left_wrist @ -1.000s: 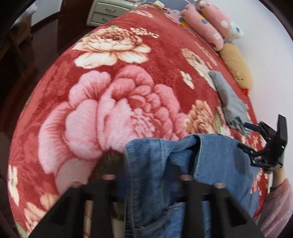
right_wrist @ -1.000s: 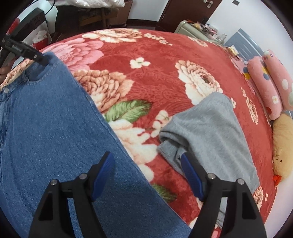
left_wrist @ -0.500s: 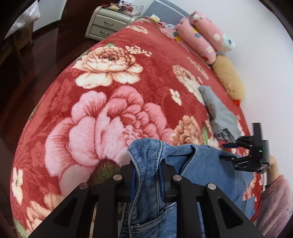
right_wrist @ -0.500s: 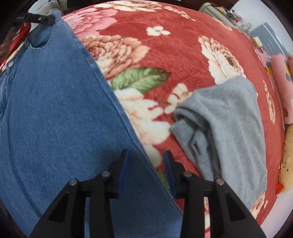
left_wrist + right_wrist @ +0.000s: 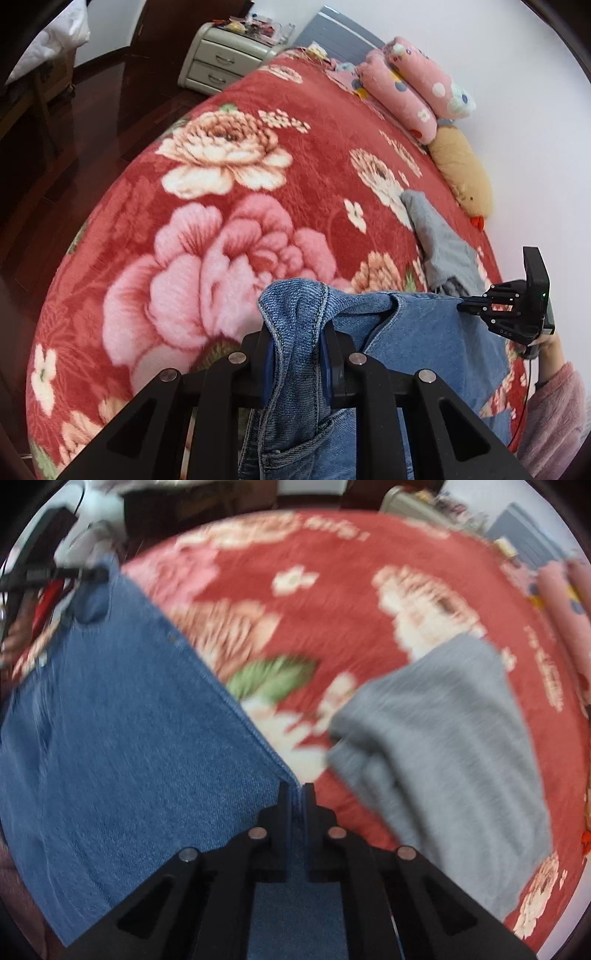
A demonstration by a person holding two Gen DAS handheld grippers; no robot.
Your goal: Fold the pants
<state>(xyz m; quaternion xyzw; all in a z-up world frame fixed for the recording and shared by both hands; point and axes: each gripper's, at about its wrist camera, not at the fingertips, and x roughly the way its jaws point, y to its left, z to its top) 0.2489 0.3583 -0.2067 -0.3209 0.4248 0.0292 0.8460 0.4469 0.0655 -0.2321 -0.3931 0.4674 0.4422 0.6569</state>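
Jeans [image 5: 417,332]: lying across red floral blanket [image 5: 229,236], blue denim. Left gripper [image 5: 295,360] pinching bunched waistband; right gripper [image 5: 294,812] clamping outer seam edge further along. Grey garment [image 5: 443,746] resting just beside, apart from denim. Pink pillows [image 5: 413,92] sitting at bedhead.

One pair of blue jeans [image 5: 424,332] lies on one bed under one red floral blanket [image 5: 229,229]. One grey garment [image 5: 439,243] lies beside it. Two pink spotted pillows [image 5: 410,96] and one tan plush toy [image 5: 461,173] sit by the wall. One two-drawer nightstand [image 5: 221,59] stands apart. Two tongs: left [image 5: 295,354], right [image 5: 295,812].
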